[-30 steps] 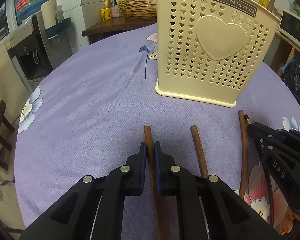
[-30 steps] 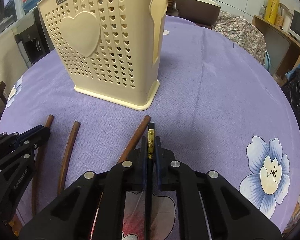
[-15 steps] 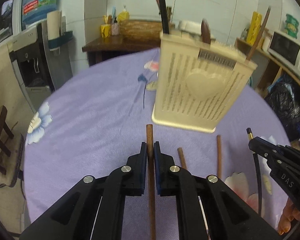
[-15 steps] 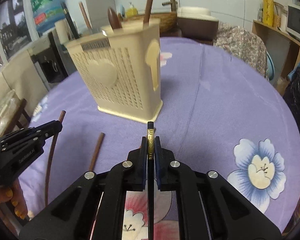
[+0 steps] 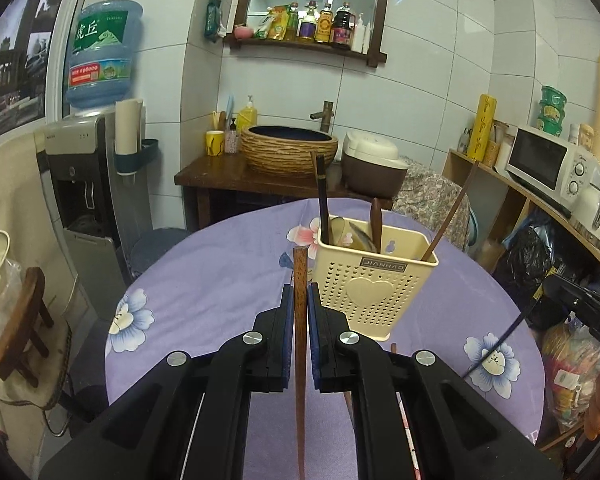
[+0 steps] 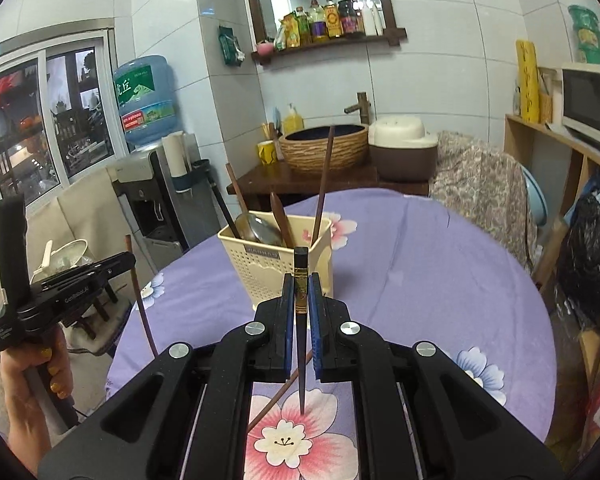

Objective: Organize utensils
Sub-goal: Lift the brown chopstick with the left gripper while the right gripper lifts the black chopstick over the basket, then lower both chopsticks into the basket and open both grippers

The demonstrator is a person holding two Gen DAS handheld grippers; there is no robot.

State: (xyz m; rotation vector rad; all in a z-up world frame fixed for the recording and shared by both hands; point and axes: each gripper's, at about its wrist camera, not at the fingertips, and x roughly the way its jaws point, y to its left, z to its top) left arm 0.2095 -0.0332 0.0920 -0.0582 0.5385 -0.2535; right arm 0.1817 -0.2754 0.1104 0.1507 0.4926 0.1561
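In the left wrist view my left gripper (image 5: 300,292) is shut on a brown wooden chopstick (image 5: 299,360), held in the air above the table. In the right wrist view my right gripper (image 6: 300,282) is shut on a black chopstick (image 6: 301,344) with a gold band, also lifted. The cream perforated utensil holder (image 5: 374,292) stands ahead of both, with a spoon and several chopsticks in it. The right wrist view shows the left gripper (image 6: 128,259) at the left with its chopstick (image 6: 142,312). One more brown chopstick (image 6: 280,394) lies on the cloth below.
The round table (image 5: 220,280) has a purple flowered cloth. A water dispenser (image 5: 96,184) and a wooden stool (image 5: 24,320) stand at the left. A basin (image 5: 288,150) and a rice cooker (image 5: 374,164) are behind, and a shelf with a microwave (image 5: 548,168) is at the right.
Both grippers have risen from the table, each carrying its chopstick up. The holder now looks smaller and lower, with its open top visible.
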